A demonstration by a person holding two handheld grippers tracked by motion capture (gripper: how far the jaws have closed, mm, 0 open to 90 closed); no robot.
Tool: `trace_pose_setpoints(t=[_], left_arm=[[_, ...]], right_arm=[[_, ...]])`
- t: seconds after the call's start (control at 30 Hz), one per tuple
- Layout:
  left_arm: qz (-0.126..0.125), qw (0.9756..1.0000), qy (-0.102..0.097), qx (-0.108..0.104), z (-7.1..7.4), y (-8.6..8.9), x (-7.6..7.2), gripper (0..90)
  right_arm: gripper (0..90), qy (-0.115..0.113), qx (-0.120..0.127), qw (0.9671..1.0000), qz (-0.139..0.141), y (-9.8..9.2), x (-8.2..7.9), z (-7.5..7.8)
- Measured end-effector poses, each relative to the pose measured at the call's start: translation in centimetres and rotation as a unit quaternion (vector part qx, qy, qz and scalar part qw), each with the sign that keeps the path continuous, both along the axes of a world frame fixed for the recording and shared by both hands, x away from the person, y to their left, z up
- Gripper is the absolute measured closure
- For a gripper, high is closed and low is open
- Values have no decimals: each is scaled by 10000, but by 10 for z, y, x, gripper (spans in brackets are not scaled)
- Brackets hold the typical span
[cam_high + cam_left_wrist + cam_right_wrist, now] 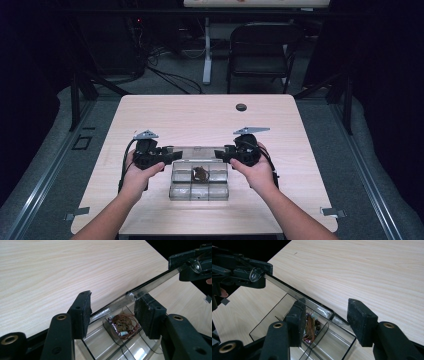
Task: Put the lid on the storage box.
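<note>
A clear plastic compartment box sits on the table's near half, its clear lid raised at the far side. One middle compartment holds a tangle of brown wire with small parts. My left gripper is at the lid's left end, and the lid's edge runs between its jaws. My right gripper is at the lid's right end, straddling the lid's edge. Both stand open, with a gap between the lid and at least one pad.
The light wooden table has a round dark grommet near its far edge. Beyond the table, a black folding chair, a white desk leg and loose cables stand on the floor.
</note>
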State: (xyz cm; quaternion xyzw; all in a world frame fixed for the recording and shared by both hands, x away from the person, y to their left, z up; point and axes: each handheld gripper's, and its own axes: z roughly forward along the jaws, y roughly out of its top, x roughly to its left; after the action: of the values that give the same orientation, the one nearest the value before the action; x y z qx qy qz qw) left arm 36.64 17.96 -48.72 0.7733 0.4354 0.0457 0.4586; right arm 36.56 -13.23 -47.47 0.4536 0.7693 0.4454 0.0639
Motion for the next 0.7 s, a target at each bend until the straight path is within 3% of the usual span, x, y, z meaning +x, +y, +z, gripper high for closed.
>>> trace_pose_setpoints(t=[0.53,0.7], left_arm=[[-31,9999,-108,37,0,1,-11,463],[-86,9996,-213,165,0,1,-16,463]], right_arm=[[470,-93,-71,9999,110,0,-9,0],[463,-147,-147,9997,140,1,-14,0]])
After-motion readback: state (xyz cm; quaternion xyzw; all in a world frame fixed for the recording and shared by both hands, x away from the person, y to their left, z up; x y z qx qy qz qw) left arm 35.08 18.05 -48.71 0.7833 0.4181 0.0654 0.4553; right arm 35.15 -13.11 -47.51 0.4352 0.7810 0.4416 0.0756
